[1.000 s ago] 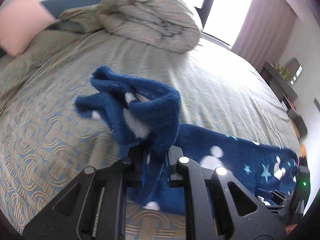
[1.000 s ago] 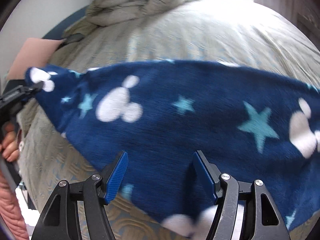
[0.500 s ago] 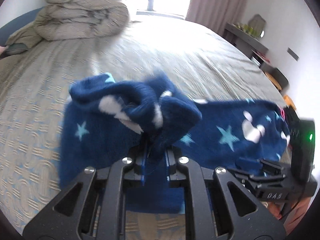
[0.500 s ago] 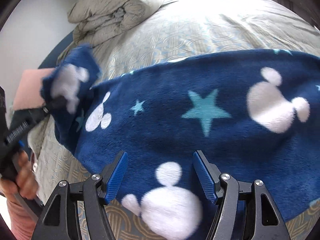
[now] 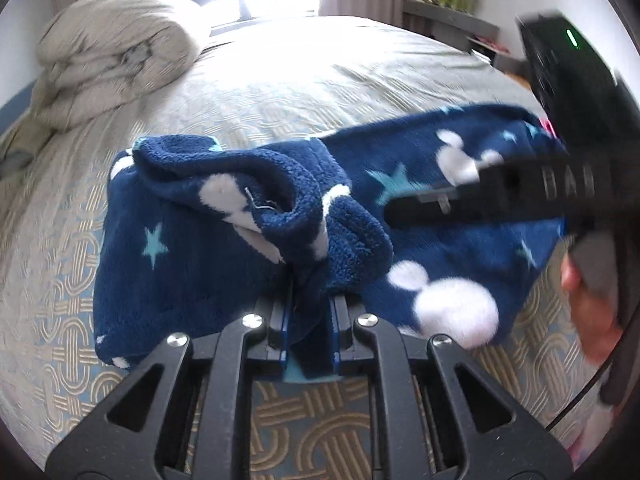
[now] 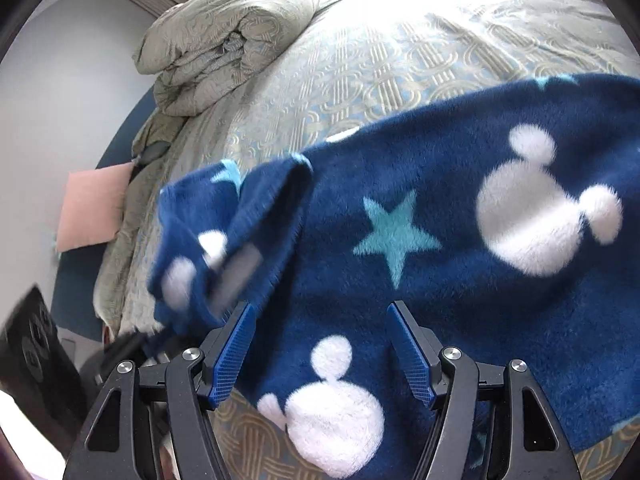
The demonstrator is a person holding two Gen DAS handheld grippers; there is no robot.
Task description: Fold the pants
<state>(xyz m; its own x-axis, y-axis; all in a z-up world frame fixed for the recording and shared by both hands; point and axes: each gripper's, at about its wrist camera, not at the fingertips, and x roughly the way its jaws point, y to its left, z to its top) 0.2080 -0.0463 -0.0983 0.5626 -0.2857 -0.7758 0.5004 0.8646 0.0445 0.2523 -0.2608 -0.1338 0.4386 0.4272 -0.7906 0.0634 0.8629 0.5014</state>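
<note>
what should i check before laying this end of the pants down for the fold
1. Left gripper shut on the pants: ok, fleece is bunched between its pads.
2. Right gripper free: ok, its jaws stand open above the fabric with nothing pinched.
3. Carried end over the flat part of the pants: ok in the right wrist view, though the edge is blurred.
4. Carried end smooth: not ok, it hangs crumpled and rolled in the left wrist view.
5. Edges lined up for a neat fold: cannot tell, the far end runs out of frame.
6. Bedspread around the pants free of clutter: ok, the rolled duvet lies well apart.
</note>
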